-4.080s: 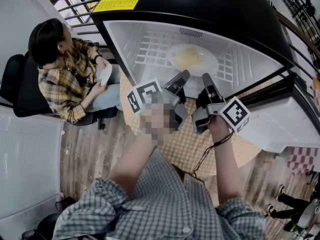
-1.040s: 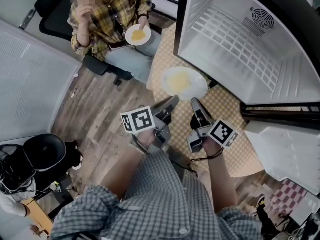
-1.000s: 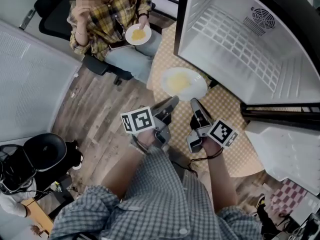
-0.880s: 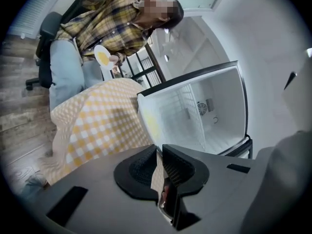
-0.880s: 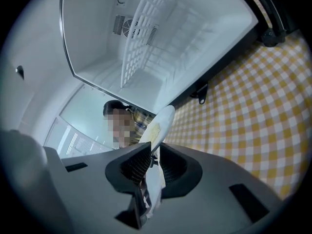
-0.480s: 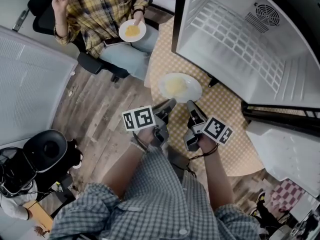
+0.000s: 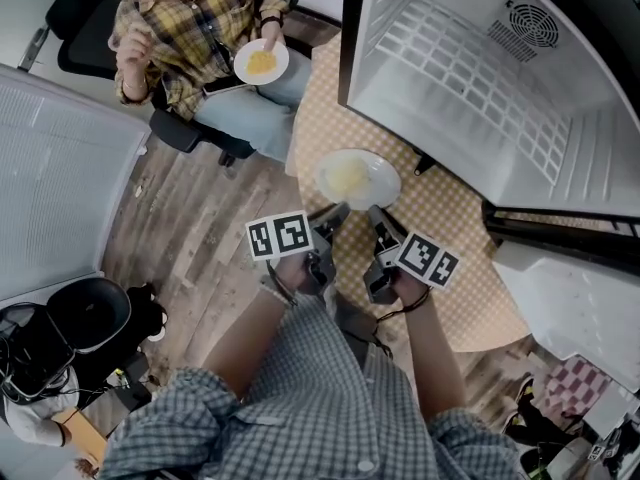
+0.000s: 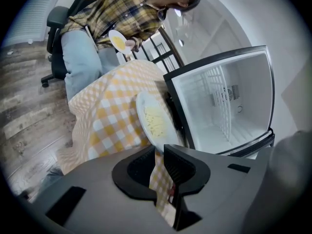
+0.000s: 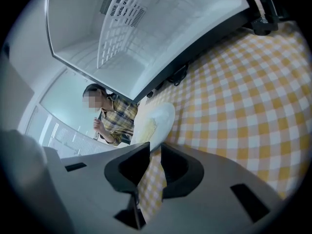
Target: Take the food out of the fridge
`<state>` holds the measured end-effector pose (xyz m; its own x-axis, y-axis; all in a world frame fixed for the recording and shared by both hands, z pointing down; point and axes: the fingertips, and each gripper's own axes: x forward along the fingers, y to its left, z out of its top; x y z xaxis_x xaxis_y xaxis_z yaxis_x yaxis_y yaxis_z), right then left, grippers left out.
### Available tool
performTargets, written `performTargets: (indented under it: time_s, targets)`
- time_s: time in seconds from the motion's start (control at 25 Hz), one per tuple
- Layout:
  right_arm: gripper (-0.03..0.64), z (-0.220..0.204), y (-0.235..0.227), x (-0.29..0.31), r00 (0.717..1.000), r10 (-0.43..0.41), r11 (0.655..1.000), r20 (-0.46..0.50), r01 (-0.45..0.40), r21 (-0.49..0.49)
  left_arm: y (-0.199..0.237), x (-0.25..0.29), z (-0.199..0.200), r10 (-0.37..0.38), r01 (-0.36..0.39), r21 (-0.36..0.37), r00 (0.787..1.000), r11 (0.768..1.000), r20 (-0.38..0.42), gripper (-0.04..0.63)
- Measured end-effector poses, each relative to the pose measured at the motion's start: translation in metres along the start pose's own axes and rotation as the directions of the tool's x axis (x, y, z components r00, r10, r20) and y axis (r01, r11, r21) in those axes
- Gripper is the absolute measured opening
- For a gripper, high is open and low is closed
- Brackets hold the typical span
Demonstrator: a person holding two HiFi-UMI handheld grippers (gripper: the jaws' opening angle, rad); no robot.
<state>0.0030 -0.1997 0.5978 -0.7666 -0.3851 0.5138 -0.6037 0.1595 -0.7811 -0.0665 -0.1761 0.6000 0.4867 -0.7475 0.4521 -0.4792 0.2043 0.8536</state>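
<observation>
The white plate of yellowish food [image 7: 358,178] lies on the yellow-checked tablecloth [image 7: 450,218] in front of the open, bare fridge [image 7: 480,78]. My left gripper [image 7: 338,211] is at the plate's near-left rim and my right gripper [image 7: 375,213] at its near-right rim. In the left gripper view the plate [image 8: 152,118] runs into the left gripper [image 8: 159,147]; its jaws have just been opening, with the rim in the gap and cloth showing behind. In the right gripper view the plate [image 9: 158,118] likewise meets the right gripper [image 9: 155,144], whose pads stand apart around the rim.
A seated person [image 7: 200,28] in a plaid shirt holds a small plate [image 7: 261,61] left of the table. The fridge door [image 7: 560,288] hangs open at the right. A black chair [image 7: 90,313] stands on the wooden floor at lower left.
The plate, inside the fridge four seconds ago, has come down onto the checked cloth with both grippers following. The grippers sit slightly lower and closer together than a second ago.
</observation>
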Motion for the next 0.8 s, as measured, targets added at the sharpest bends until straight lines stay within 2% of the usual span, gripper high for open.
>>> performTargets:
  time_s: [0.16, 0.24, 0.36, 0.56, 0.68, 0.76, 0.8]
  targets:
    - [0.057, -0.001, 0.001, 0.002, 1.000, -0.011, 1.000, -0.007, 0.011, -0.005, 0.004, 0.003, -0.004, 0.043, -0.043, -0.008, 0.998, 0.999, -0.044, 0.067]
    - [0.088, 0.000, 0.003, 0.002, 1.000, 0.004, 1.000, -0.001, -0.004, 0.009, 0.005, 0.004, -0.005, 0.057, -0.058, -0.007, 0.996, 0.998, -0.072, 0.068]
    - [0.103, -0.002, 0.002, 0.002, 1.000, 0.009, 1.000, -0.005, -0.009, 0.017, 0.007, 0.003, -0.008, 0.079, -0.077, 0.018, 0.992, 0.997, -0.103, 0.091]
    - [0.103, -0.009, 0.004, -0.003, 1.000, 0.001, 1.000, -0.027, -0.001, -0.012, 0.008, -0.009, -0.010, 0.108, -0.100, 0.068, 0.987, 0.993, -0.119, 0.089]
    - [0.103, -0.009, 0.007, -0.010, 1.000, -0.009, 0.999, -0.021, 0.008, -0.053, 0.004, -0.016, -0.008, 0.120, -0.107, 0.115, 0.986, 0.988, -0.112, 0.072]
    - [0.103, -0.005, 0.009, -0.018, 0.999, -0.034, 0.992, -0.004, 0.034, -0.121, -0.001, -0.021, -0.006, 0.131, -0.113, 0.163, 0.986, 0.980, -0.105, 0.041]
    - [0.080, -0.001, 0.011, -0.023, 0.999, -0.050, 0.984, 0.011, 0.051, -0.171, -0.004, -0.023, -0.005, 0.134, -0.114, 0.187, 0.986, 0.976, -0.101, 0.029]
